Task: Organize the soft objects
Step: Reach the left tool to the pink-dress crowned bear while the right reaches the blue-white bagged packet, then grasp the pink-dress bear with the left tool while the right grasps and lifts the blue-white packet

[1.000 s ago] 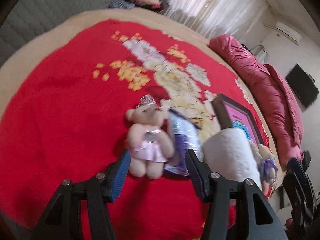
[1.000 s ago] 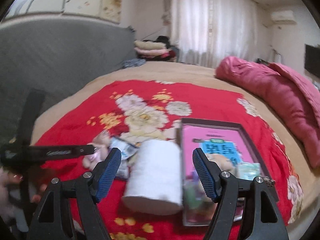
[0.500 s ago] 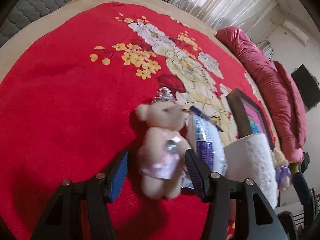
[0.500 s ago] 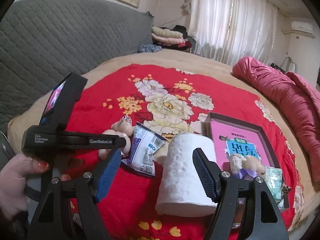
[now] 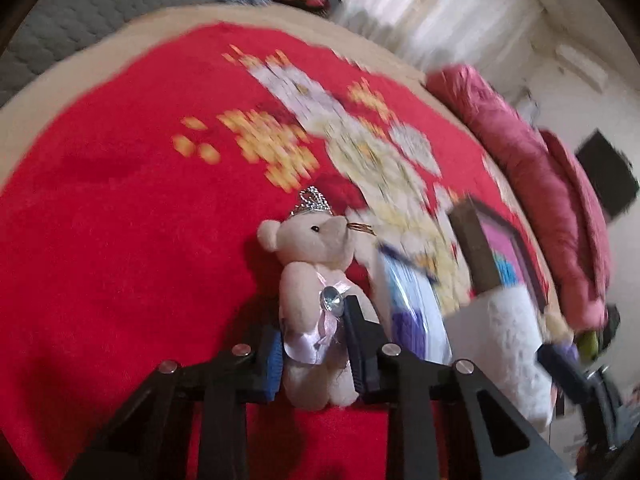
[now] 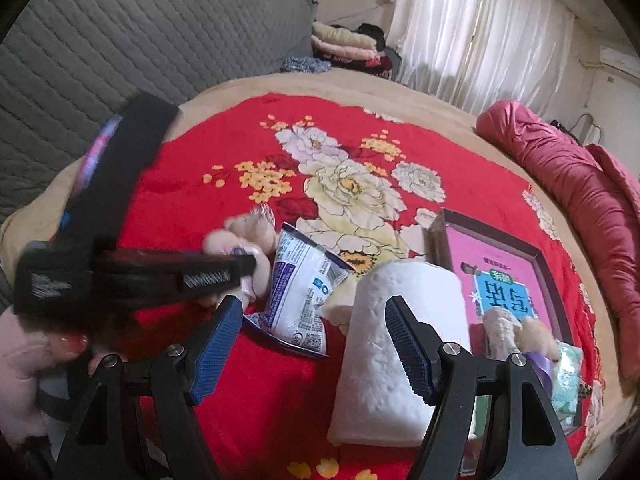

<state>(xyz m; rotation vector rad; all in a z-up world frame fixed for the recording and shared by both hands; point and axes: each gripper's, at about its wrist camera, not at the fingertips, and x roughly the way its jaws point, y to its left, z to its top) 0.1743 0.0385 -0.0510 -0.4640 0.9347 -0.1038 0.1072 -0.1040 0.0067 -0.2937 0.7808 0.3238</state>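
A small cream teddy bear [image 5: 312, 264] with a silver crown and a pink dress lies on the red flowered blanket [image 5: 120, 220]. My left gripper [image 5: 312, 326] is closing its jaws on the bear's lower body, and both blue pads touch the dress. The right wrist view shows that gripper [image 6: 244, 268] from the side, over the bear [image 6: 240, 232]. My right gripper [image 6: 314, 308] hangs open above a blue-and-white snack packet [image 6: 300, 284] and a white soft roll [image 6: 396, 340], holding nothing.
A dark tray [image 6: 540, 264] with a pink book, a second small bear [image 6: 516, 336] and a green packet [image 6: 568, 372] sits at the right. A pink quilt [image 6: 580, 188] lines the far right, folded clothes [image 6: 344, 44] the back, a grey headboard [image 6: 120, 40] the left. A hand [image 6: 24, 360] holds the left gripper.
The left gripper moved up to the bear and its jaws came together around the bear's body. The right gripper moved left and lower, still open, nearer the packet and roll.
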